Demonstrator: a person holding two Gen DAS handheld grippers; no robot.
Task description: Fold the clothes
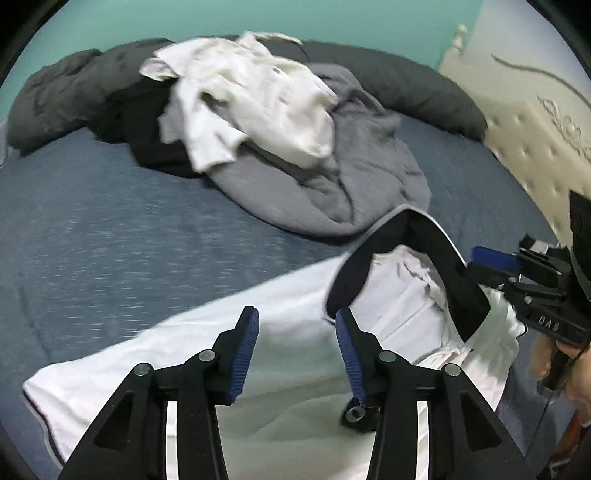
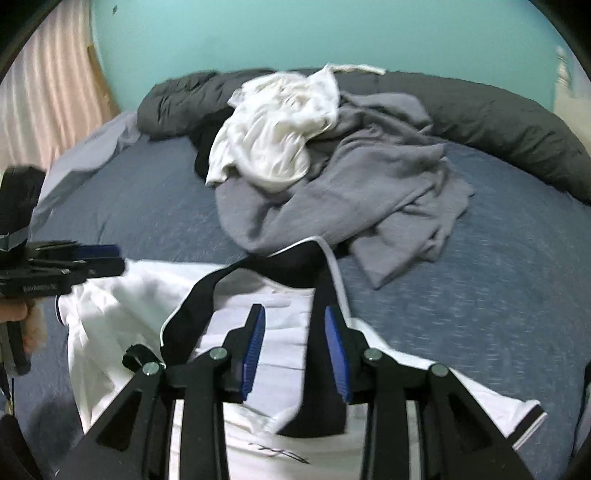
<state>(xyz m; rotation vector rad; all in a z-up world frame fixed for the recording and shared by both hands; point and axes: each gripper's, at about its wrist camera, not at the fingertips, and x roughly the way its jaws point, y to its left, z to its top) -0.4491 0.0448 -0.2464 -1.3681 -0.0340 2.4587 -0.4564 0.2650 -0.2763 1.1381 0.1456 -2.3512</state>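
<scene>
L gripper (image 1: 297, 321): jaws wide, holding nothing, over white polo shirt (image 1: 192, 343)
R gripper (image 2: 295, 319): jaws wide, nothing held, over black collar (image 2: 325, 295)
Shirt: near bed (image 1: 110, 229) edge
Beyond: clothes pile (image 2: 332, 166) mid-bed; dark duvet (image 2: 517, 122) at far edge

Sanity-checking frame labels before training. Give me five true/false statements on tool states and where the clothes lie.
1. Both tools are open. True: the left tool and right tool each show a gap between the blue pads, with nothing clamped.
2. The white polo shirt has a black collar. True.
3. The unfolded pile holds only grey clothes. False: a crumpled white garment lies on top of the grey garment.
4. The polo shirt lies on top of the pile. False: it lies on the blue bed sheet, nearer the tools than the pile.
5. The wall behind the bed is red. False: the wall is teal.
</scene>
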